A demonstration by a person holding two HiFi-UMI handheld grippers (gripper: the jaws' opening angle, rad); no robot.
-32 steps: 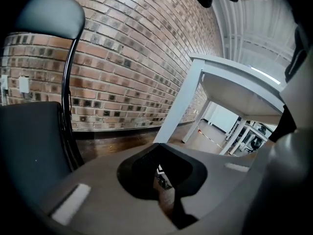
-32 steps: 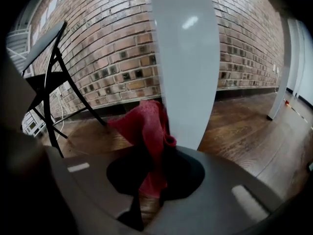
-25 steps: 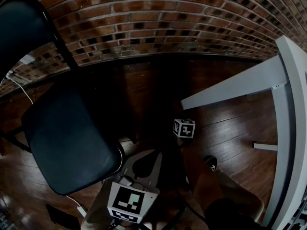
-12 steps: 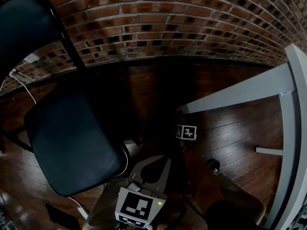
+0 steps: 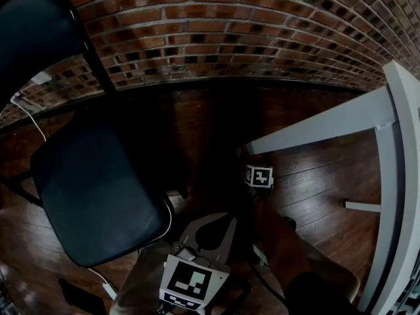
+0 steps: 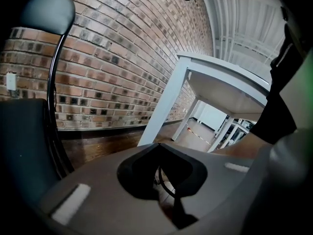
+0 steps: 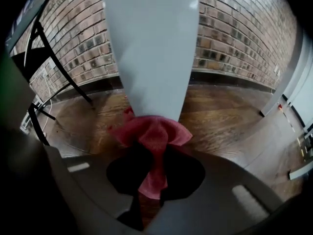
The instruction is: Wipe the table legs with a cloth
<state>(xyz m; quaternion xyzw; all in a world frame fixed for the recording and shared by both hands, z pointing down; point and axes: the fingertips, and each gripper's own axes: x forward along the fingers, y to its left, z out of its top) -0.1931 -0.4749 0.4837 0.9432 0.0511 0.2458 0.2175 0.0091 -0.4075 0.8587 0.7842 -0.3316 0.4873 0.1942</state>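
Right gripper view: what is the right hand-held gripper (image 7: 152,166) doing? (Trainee)

It is clenched on the cloth (image 7: 154,131). One tail runs back between the jaws. The bunched remainder sits just ahead of them and appears pressed against the table leg (image 7: 151,48) directly in front. (Instructor)

How will the cloth handle? (Trainee)

Judged soft, light and limp. It folds rather than resists, and should slide easily on the leg's smooth, rigid, pale-grey face. Grip it at a gathered middle, as here, so that a pad projects ahead of the jaws. A corner hold would likely let it flop. (Instructor)

Appearance? (Trainee)

Pink-red, woven, crumpled into loose folds. (Instructor)

And the left hand-held gripper (image 6: 157,169)? (Trainee)

Jaws together, nothing between them, clear of the leg. (Instructor)
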